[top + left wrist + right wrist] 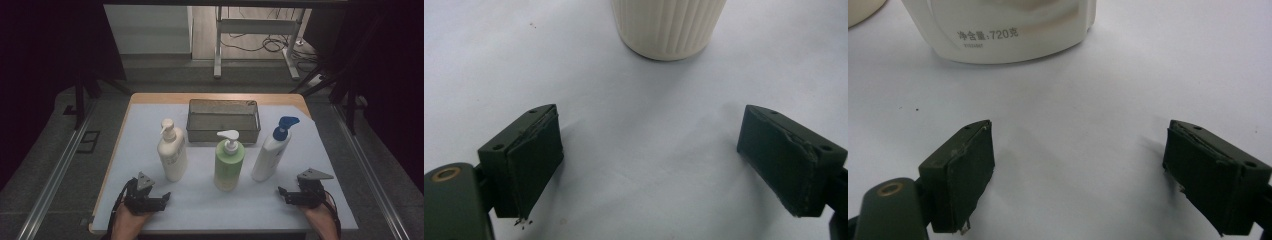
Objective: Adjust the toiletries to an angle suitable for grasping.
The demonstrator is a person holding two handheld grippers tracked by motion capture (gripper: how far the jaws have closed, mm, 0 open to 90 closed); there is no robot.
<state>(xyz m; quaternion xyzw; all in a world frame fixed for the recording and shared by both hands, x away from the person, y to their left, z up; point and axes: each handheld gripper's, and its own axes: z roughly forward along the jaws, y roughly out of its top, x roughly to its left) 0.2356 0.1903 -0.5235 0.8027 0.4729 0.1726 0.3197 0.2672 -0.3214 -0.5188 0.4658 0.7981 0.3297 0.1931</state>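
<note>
On the white mat (200, 200), three pump bottles are lined up: cream bottle (172, 152), green bottle (229, 162), blue-capped bottle (270, 151). A mesh basket (223, 120) is parked behind them at 12 o'clock. The left gripper (150, 197) is spread wide, cream bottle at its 1 o'clock. The right gripper (292, 195) is also spread, holding nothing, blue-capped bottle at its 11 o'clock.

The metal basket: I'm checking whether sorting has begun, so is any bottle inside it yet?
No, the metal basket holds nothing, and all three pump bottles stand on the table in front of it.
</note>
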